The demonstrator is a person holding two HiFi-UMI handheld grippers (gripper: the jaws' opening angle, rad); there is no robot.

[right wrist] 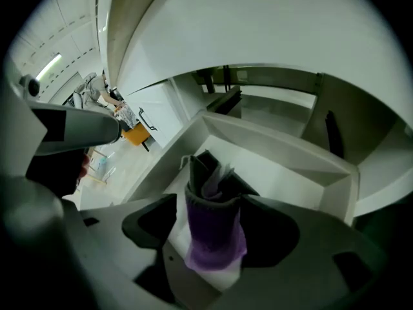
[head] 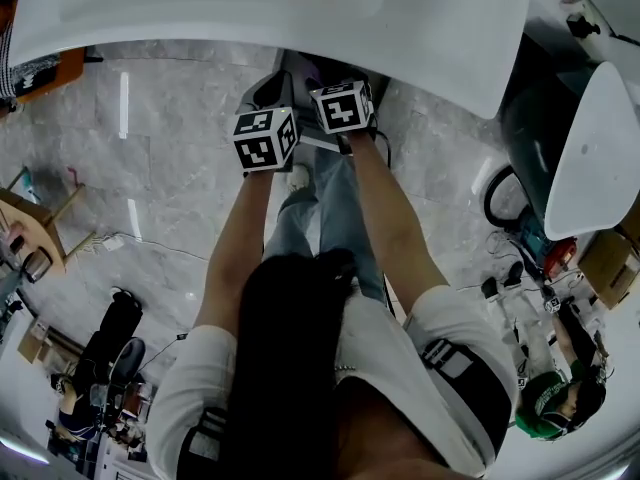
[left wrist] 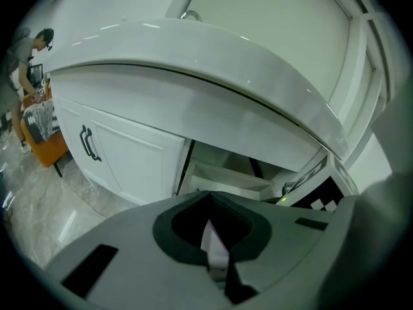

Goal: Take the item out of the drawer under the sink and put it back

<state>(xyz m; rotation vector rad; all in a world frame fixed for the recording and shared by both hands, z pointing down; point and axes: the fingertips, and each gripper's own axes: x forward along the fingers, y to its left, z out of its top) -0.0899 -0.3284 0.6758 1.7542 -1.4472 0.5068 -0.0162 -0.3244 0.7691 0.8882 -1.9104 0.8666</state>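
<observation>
White sink counter (head: pixel 300 8) in the head view, its curved edge overhanging both marker cubes; left gripper (head: pixel 265 138) and right gripper (head: pixel 343 106) sit side by side just under that edge, above grey marble floor (head: pixel 150 148). Left gripper view: jaws closed tip to tip with nothing gripped; drawer (left wrist: pixel 226 176) stands open beyond them, tight beneath the counter, and a shut cabinet door (left wrist: pixel 122 154) with a black handle lies to its left. Right gripper view: jaws clamped on an upright purple-and-dark folded cloth (right wrist: pixel 213 231); it shows against the drawer's bare white floor near the front rim, with open room toward the back wall; contact with the floor cannot be told.
</observation>
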